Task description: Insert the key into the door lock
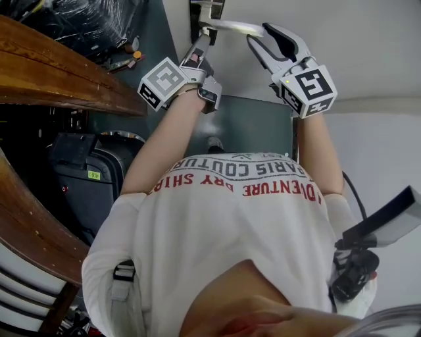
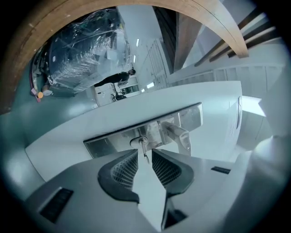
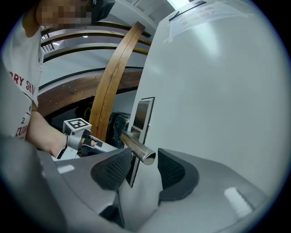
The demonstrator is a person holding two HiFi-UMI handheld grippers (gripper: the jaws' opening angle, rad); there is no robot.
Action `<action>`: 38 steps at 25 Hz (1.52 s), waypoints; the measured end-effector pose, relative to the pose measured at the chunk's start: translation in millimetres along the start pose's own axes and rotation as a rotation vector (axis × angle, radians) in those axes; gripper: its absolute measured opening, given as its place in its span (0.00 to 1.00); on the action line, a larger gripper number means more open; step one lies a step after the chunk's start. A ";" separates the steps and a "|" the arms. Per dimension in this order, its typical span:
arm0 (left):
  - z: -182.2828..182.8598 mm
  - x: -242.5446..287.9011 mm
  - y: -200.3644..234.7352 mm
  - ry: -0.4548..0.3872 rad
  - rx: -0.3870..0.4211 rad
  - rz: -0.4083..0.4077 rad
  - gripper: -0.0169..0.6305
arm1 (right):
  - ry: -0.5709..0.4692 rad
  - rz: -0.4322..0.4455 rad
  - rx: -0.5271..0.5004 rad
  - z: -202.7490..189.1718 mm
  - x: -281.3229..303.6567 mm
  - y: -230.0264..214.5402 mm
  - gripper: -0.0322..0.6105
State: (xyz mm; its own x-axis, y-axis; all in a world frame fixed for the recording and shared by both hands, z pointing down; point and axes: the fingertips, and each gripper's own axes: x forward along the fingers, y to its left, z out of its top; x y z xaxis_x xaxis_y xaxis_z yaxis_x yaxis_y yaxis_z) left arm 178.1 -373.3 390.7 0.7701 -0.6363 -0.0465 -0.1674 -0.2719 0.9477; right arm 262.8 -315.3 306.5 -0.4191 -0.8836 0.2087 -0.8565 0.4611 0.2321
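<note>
A thin metal key [image 2: 144, 149] sits pinched between the tips of my left gripper [image 2: 144, 155]. Its tip is at the round keyhole [image 2: 137, 141] in the steel lock plate [image 2: 113, 139] of the white door. In the head view the left gripper [image 1: 202, 42] points up at the lock plate [image 1: 209, 10]. My right gripper [image 3: 144, 164] is open, with the tube end of the steel door handle [image 3: 137, 149] between its pads. The head view shows the right gripper [image 1: 263, 36] spread around the end of the handle [image 1: 233, 26].
The white door [image 3: 213, 91] fills the right side. Curved wooden rails [image 1: 59, 79] run along the left, with a black plastic-wrapped bundle [image 1: 85, 23] and a dark case [image 1: 89, 174] below them. The person's white shirt [image 1: 230, 217] fills the lower head view.
</note>
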 end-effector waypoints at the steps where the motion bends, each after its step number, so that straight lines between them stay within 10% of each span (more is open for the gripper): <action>1: -3.2 -1.9 2.1 0.021 0.047 0.010 0.15 | -0.004 -0.024 0.015 -2.4 -2.4 -3.5 0.29; 7: -20.2 -43.3 -19.8 0.152 0.487 0.051 0.17 | -0.012 -0.070 0.092 1.1 -38.3 9.4 0.28; 10: -47.9 -91.1 -65.0 0.287 0.779 -0.039 0.16 | 0.022 -0.035 0.135 5.6 -67.8 57.6 0.05; 15: -97.1 -187.9 -127.7 0.453 1.098 -0.185 0.03 | 0.047 0.083 0.245 13.9 -120.3 164.6 0.05; 30: -172.6 -374.5 -190.3 0.506 1.130 -0.178 0.03 | 0.088 0.171 0.223 34.6 -236.9 347.4 0.05; 38: -297.3 -502.8 -221.9 0.503 1.117 -0.138 0.03 | 0.056 0.162 0.215 21.1 -392.4 445.6 0.05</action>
State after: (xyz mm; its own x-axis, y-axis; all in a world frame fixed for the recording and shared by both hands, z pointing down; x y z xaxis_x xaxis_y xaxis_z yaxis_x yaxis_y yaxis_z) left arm 11.1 221.7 297.8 0.9330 -0.2713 0.2363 -0.3095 -0.9401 0.1427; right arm 39.2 235.2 307.9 -0.5440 -0.7910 0.2801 -0.8262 0.5631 -0.0144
